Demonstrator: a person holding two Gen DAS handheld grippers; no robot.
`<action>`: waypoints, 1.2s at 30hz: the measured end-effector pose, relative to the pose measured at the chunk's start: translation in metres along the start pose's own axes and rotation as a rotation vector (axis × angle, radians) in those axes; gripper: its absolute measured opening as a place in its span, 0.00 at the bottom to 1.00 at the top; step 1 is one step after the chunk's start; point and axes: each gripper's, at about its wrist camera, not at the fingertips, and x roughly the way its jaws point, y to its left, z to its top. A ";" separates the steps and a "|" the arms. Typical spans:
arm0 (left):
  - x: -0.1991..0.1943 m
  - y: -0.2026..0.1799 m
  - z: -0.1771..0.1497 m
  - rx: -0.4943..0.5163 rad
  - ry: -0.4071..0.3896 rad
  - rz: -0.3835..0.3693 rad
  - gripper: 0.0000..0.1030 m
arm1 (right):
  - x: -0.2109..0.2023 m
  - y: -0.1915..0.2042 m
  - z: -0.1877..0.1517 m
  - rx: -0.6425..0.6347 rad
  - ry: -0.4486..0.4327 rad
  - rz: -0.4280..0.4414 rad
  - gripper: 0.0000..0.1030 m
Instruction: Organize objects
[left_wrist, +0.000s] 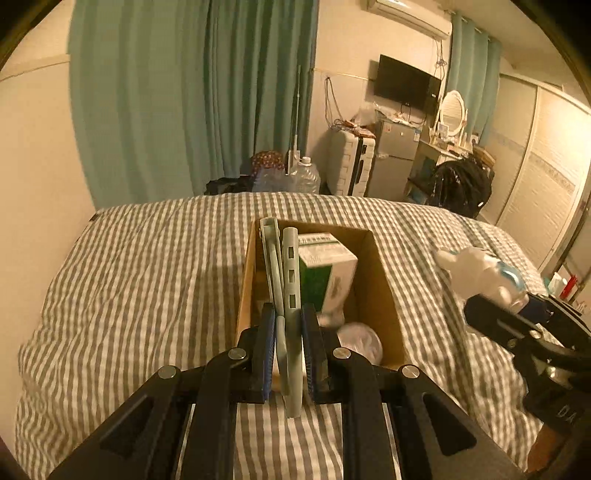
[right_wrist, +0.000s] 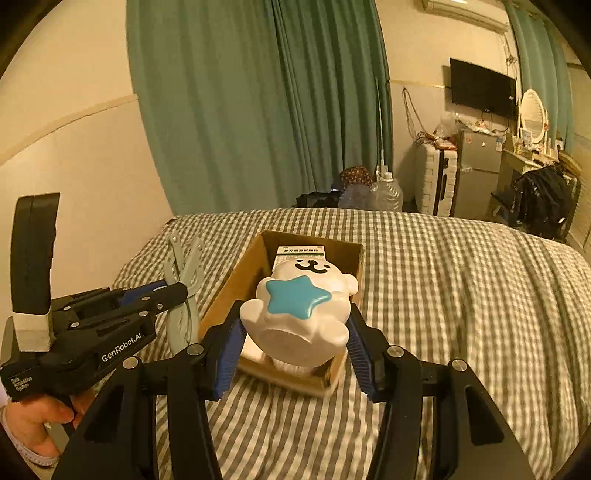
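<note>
Now both grippers loaded over the box (left_wrist: 380, 266) on bed; left gripper (left_wrist: 289, 332) pinches grey pliers (left_wrist: 290, 273), right gripper (right_wrist: 295, 332) clamps white toy (right_wrist: 301, 302); next, prob lower & release w/o hitting carton (left_wrist: 325, 262).

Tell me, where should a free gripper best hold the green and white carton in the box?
Probably its top end, from above: the carton stands upright in the box and rises toward the rim, while the walls and the things beside it block its sides.
</note>
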 end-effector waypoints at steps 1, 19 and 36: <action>0.011 0.000 0.005 0.012 0.004 0.004 0.13 | 0.014 -0.004 0.003 0.005 0.010 -0.002 0.50; 0.093 -0.001 0.005 0.075 0.044 -0.007 0.16 | 0.091 -0.030 0.004 0.144 0.061 0.012 0.65; -0.089 -0.013 0.006 0.049 -0.180 0.074 0.83 | -0.119 0.000 0.031 0.094 -0.164 -0.128 0.87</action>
